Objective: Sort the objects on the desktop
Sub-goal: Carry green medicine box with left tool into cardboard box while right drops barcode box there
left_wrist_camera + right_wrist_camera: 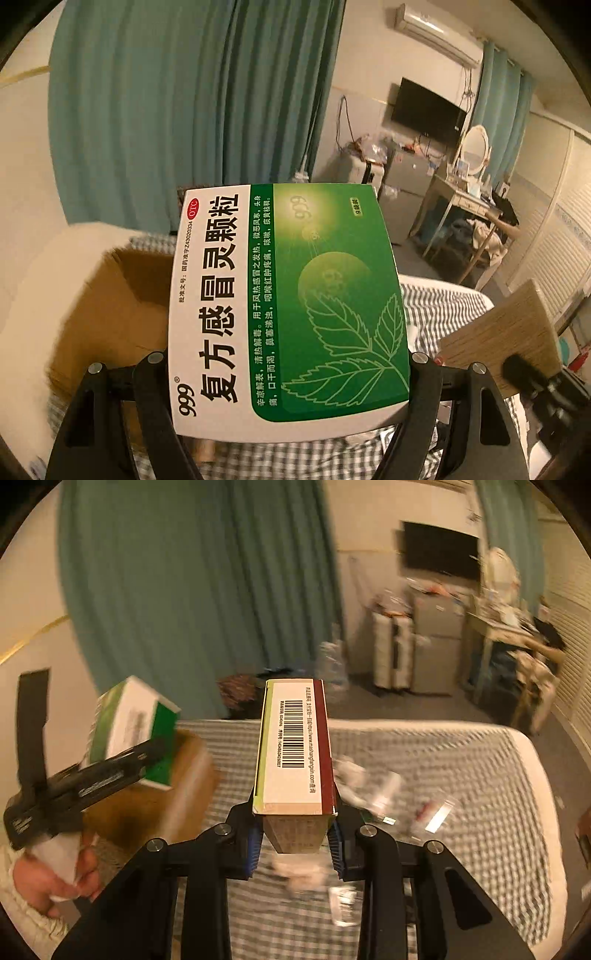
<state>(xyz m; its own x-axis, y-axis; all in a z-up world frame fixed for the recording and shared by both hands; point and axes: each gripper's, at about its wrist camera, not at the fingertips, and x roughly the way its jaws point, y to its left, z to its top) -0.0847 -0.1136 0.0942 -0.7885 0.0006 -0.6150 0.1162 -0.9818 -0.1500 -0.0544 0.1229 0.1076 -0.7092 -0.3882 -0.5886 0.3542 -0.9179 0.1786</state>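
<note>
My left gripper (288, 369) is shut on a green and white medicine box (288, 310), held flat in the air above the open cardboard box (122, 317). In the right wrist view the same green box (129, 731) hangs over that cardboard box (159, 797) in the left gripper (122, 764). My right gripper (295, 834) is shut on a long tan and dark-red box with a barcode (295, 746), held above the checked bedspread. That box also shows at the right of the left wrist view (506, 332).
A checked bedspread (461, 775) carries several small loose packets (373, 790). Teal curtains (184, 110) hang behind. A dressing table with a round mirror (472, 192), a wall television (424, 107) and suitcases (391, 653) stand at the far right.
</note>
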